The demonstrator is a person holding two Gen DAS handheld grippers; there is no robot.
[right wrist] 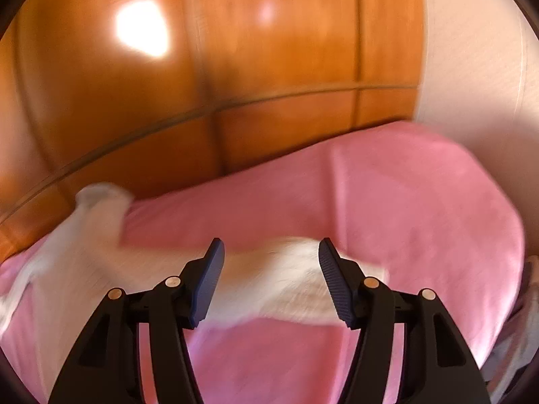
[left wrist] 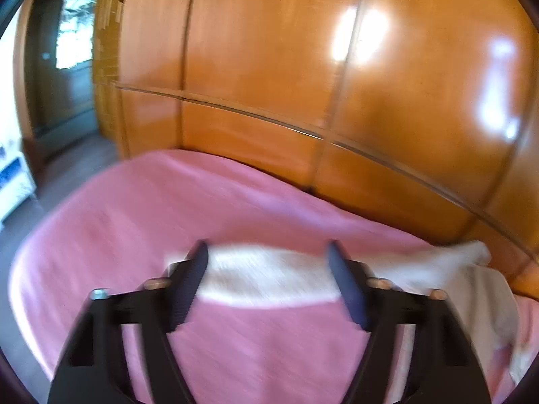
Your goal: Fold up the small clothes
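Nearest your lenses, both tools stand with jaws spread wide and nothing between them: your left gripper point(left wrist: 267, 247) and your right gripper point(right wrist: 271, 245) are released, each hovering over pink bed cover point(left wrist: 111, 222). Just beyond the fingertips lies the white garment point(left wrist: 269, 279), spread flat on the bed, one part reaching toward the far edge beside the wardrobe point(left wrist: 269, 67). Motion blur hides its seams and type. Judged from its limp drape, it is light, soft and floppy; it will sag and slide on the cover. Take hold at the near hem corners, one per gripper, pinching cloth only, not bedding.
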